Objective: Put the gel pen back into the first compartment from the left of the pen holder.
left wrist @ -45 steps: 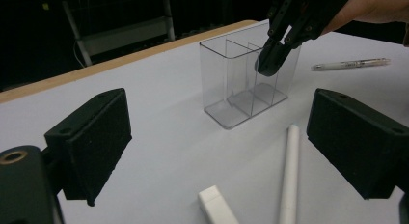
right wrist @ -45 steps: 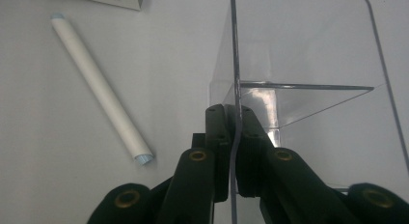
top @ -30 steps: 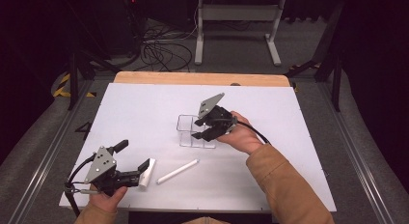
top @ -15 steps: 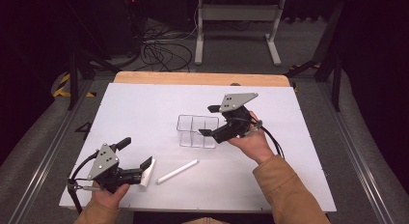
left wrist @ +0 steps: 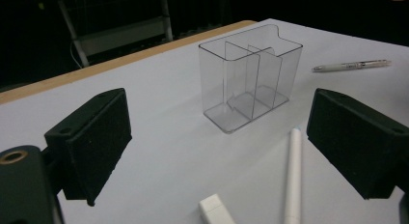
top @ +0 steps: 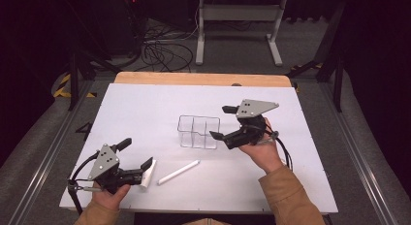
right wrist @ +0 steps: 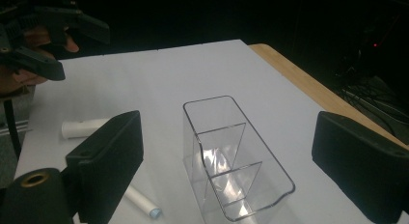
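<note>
Your right gripper (top: pixel 224 122), its jaws just opened wide and empty, has let go of the clear plastic three-compartment organiser (top: pixel 198 132) standing mid-table, so next close the wide-open left gripper (top: pixel 136 158) on the white marker pen (top: pixel 178 172) beside it.

Clear three-compartment organizer (top: pixel 198 132) stands upright, empty, mid-table

Clear divided organizer (left wrist: pixel 251 79) upright, white marker (left wrist: pixel 292 178) nearby — possibly an eraser (left wrist: pixel 216 210).

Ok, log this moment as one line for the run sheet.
right tongs: open, just opened, nothing between jaws, beside clear organizer | left tongs: open, near white pen and short white piece | organizer: upright, empty
</note>
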Motion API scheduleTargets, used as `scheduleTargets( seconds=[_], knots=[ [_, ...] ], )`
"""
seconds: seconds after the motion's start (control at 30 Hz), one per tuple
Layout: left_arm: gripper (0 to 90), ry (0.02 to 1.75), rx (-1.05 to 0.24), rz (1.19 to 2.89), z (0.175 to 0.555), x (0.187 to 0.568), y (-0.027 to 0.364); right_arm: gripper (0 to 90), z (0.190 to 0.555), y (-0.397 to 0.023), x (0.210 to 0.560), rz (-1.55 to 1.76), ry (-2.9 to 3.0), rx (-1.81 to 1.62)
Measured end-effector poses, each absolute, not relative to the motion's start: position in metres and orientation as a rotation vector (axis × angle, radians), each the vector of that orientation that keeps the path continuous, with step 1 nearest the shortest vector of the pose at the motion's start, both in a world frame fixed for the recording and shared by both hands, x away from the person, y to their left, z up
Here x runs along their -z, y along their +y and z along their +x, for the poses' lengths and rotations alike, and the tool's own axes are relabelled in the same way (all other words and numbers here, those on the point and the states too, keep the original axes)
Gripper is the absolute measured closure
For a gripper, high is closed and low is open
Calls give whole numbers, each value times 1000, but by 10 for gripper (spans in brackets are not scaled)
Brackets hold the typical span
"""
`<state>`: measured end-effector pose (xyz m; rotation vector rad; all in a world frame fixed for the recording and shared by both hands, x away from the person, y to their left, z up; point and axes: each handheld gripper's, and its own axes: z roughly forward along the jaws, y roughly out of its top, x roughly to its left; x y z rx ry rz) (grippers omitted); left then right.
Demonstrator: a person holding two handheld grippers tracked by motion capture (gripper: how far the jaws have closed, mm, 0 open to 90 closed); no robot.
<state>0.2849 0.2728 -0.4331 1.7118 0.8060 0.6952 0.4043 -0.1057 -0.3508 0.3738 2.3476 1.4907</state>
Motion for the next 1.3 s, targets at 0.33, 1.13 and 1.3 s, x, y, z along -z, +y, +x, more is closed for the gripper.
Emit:
scheduleTargets(
  seconds=[0.33, 1.13, 1.3],
  knots=[
    [91, 810, -692, 1710, 285, 433, 273, 104, 396, -128, 351, 432, 2308, -1473],
    [91, 805, -695, 1703, 284, 432, 276, 58, 398, -157, 354, 538, 2330, -1430],
    [91, 806, -696, 1703, 284, 432, 276, 126, 397, -160, 356, 510, 2337, -1390]
  ],
)
